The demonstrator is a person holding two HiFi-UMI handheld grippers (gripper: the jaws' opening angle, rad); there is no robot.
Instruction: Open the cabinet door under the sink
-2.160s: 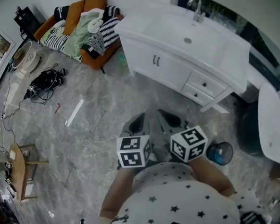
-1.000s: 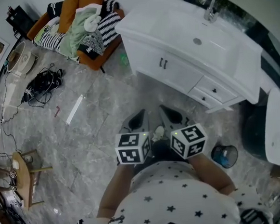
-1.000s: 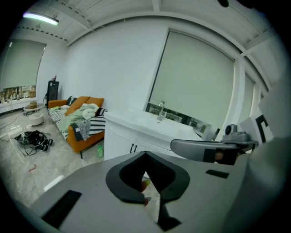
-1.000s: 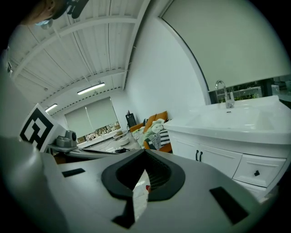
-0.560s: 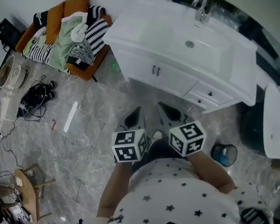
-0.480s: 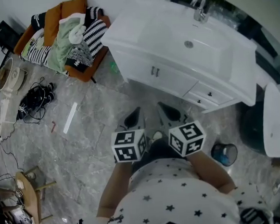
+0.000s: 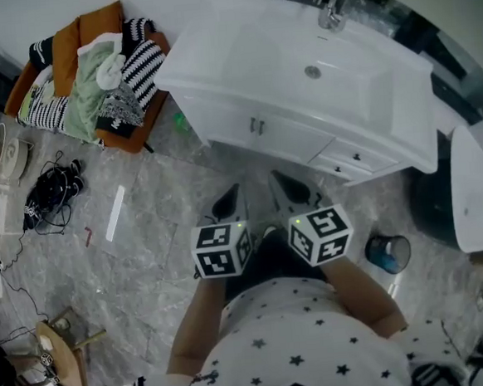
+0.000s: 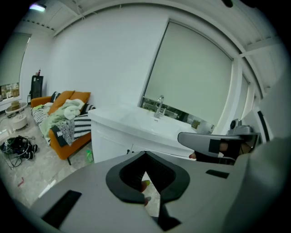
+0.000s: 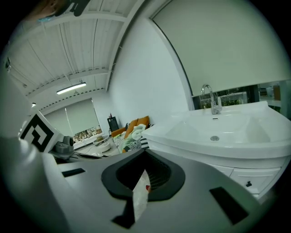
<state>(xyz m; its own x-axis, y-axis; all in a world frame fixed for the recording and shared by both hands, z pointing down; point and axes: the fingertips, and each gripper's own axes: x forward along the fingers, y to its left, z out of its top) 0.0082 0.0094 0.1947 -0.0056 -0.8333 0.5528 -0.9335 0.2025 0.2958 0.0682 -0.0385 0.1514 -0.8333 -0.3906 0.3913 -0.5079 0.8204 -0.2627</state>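
A white vanity with a sink (image 7: 313, 72) and a faucet (image 7: 327, 6) stands ahead of me. Under the basin is a closed cabinet door with two dark handles (image 7: 258, 127), and drawers (image 7: 351, 158) sit to its right. My left gripper (image 7: 227, 204) and right gripper (image 7: 291, 191) are held side by side at waist height, both shut and empty, well short of the door. The left gripper view shows the vanity (image 8: 119, 129) beyond my left gripper (image 8: 148, 191). In the right gripper view the basin (image 9: 218, 132) lies past my right gripper (image 9: 141, 191).
An orange sofa (image 7: 91, 75) piled with clothes stands left of the vanity, with a green bottle (image 7: 181, 122) between them. Cables (image 7: 48, 191) lie on the marble floor. A blue bucket (image 7: 387, 252) and a white fixture (image 7: 475, 199) are at the right. A wooden stool (image 7: 64, 350) is at the lower left.
The vanity has come nearer and shifted left in the head view as I walk toward it. Both grippers stay shut and level in front of me.
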